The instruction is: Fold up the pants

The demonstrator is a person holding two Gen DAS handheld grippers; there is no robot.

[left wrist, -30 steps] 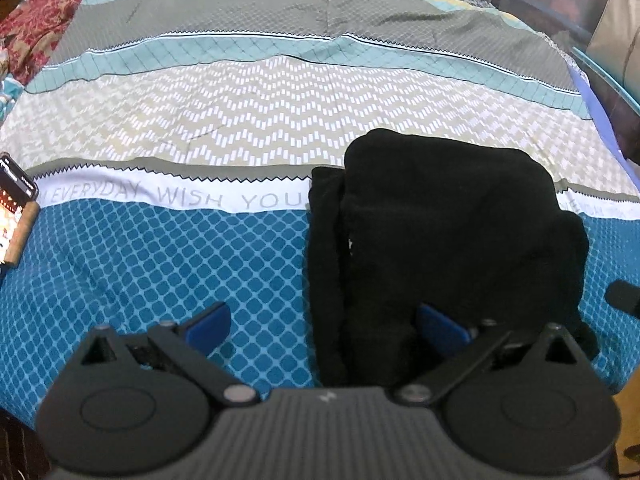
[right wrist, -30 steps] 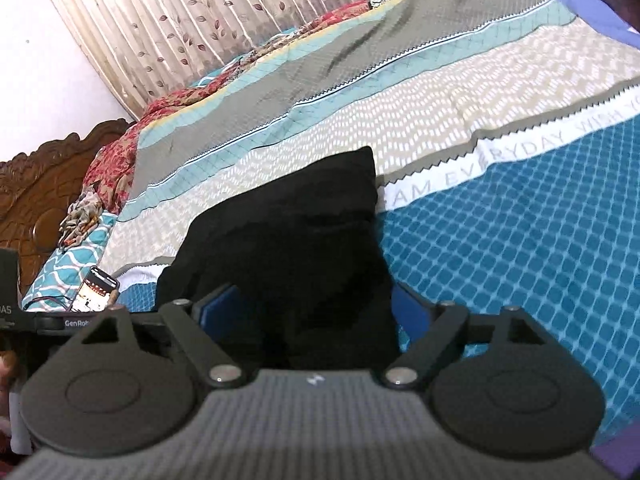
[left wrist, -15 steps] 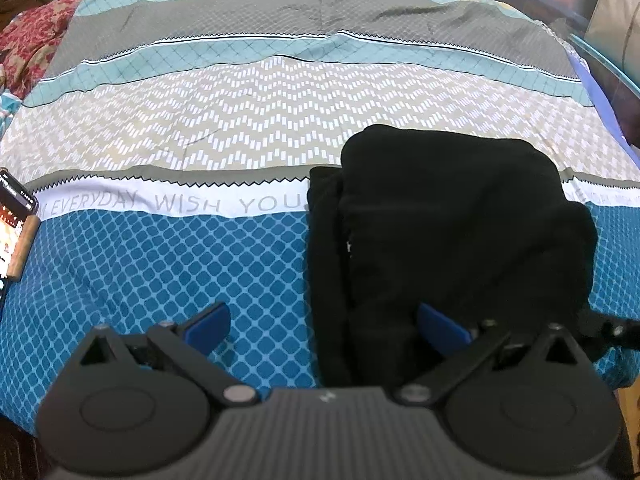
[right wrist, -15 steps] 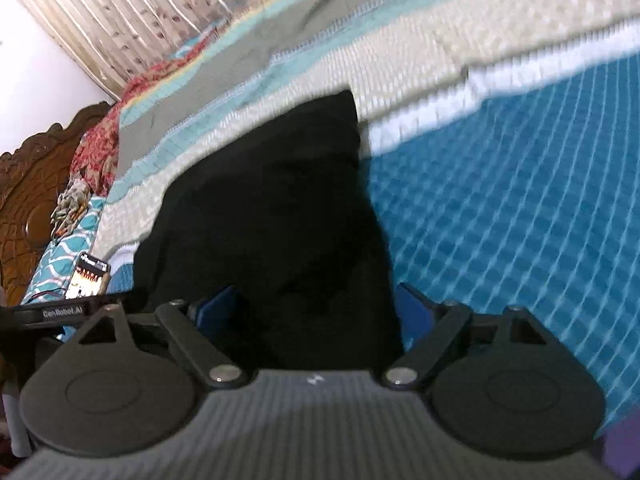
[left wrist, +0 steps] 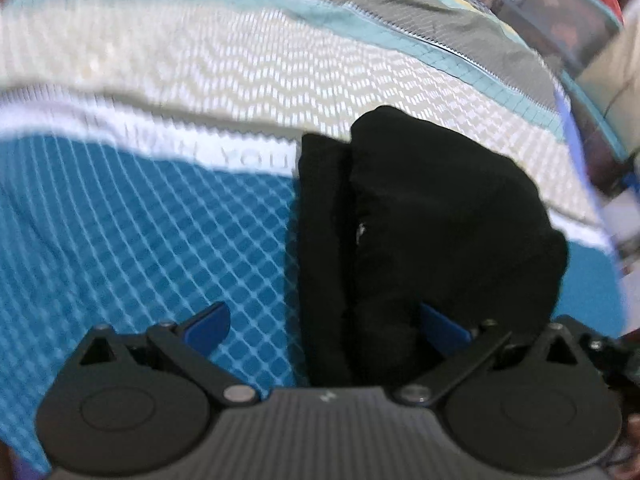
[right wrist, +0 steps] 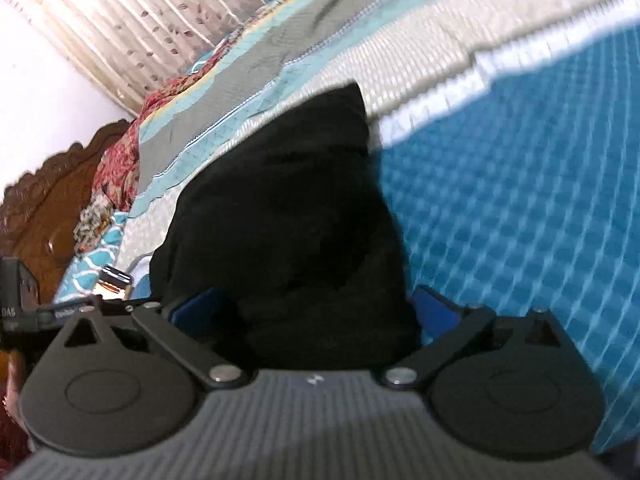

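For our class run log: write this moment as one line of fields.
stage: fold done | black pants: folded bundle on bedspread | left claw: open, empty | right claw: open, straddling pants' near end

Black pants (left wrist: 432, 216) on a bedsheet (left wrist: 152, 240) — blue diamond grid, beige zigzag, grey-teal stripes.

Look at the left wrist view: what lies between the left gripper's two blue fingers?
Between the left gripper fingers lie blue-checked bedspread on the left and the near edge of the folded black pants on the right.
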